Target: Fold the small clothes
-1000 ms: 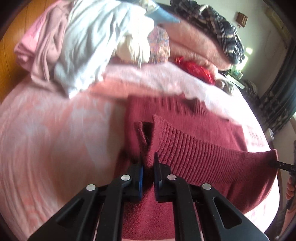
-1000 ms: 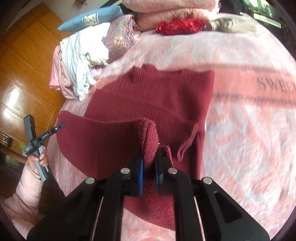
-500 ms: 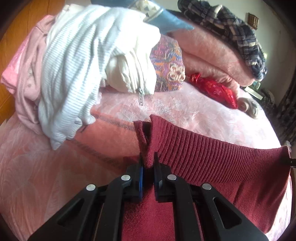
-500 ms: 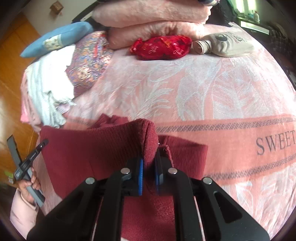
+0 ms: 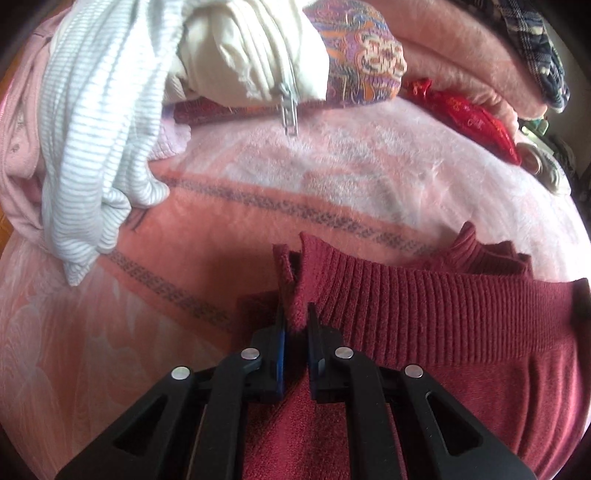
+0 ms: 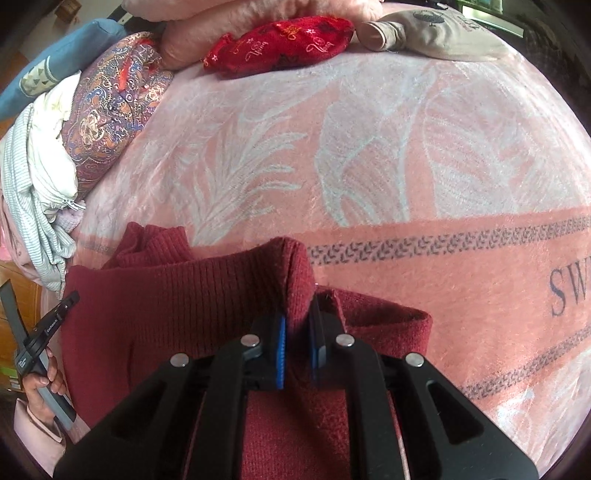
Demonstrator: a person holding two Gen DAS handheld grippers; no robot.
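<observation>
A dark red knit sweater (image 5: 443, 325) lies folded over on the pink blanket (image 5: 295, 177). My left gripper (image 5: 295, 317) is shut on its ribbed hem at the left corner. My right gripper (image 6: 298, 317) is shut on the hem's other corner. The hem is stretched between the two grippers. The sweater's collar (image 6: 155, 243) pokes out beyond the hem. The left gripper also shows in the right wrist view (image 6: 70, 301), held by a hand at the left edge.
A pile of white, striped and pink clothes (image 5: 103, 110) sits close at the far left. A patterned cushion (image 6: 110, 110), a red pouch (image 6: 280, 44) and a beige item (image 6: 436, 33) lie at the back. Folded pink blankets (image 5: 461, 48) are stacked behind.
Both grippers have carried the hem forward over the sweater toward the collar. The lower body is now folded over the upper body, and the clothes pile is much closer.
</observation>
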